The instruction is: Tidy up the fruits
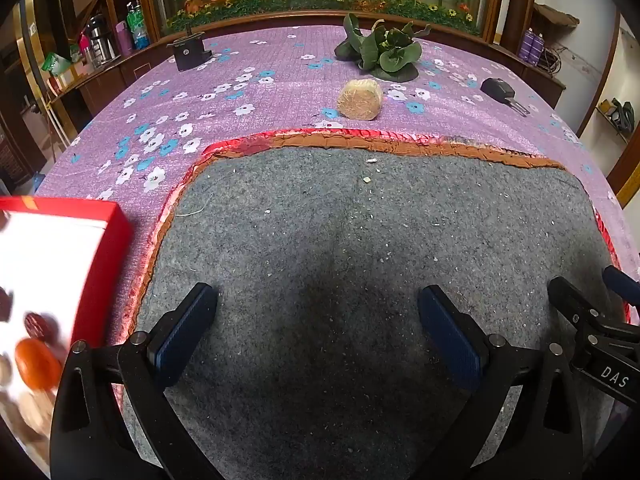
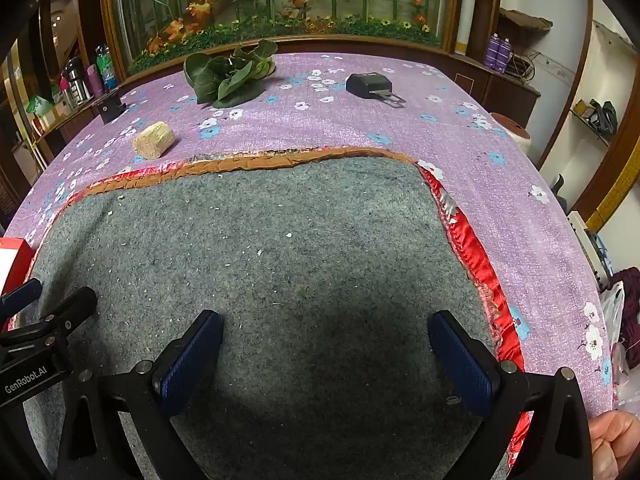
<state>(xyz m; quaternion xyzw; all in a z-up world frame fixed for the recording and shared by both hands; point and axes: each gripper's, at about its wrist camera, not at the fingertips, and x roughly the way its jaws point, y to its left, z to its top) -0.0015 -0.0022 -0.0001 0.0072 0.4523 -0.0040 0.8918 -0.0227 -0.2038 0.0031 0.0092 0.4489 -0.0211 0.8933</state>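
While the red box of fruits waits at the left, we hold left claw and right claw spread and empty over the grey mat, presumably ready to reach.

A rough, matt grey felt mat, flecked with pale crumbs, was seen edged with glossy red satin trim and a dull orange cloth band. Around the mat, a purple flowered tablecloth with a fine woven sheen was spread. Left of the mat, a red box of smooth card was noted. Beyond the mat, polished wood framing was seen. The fingers were faced with ribbed blue rubber pads on matt black plastic.
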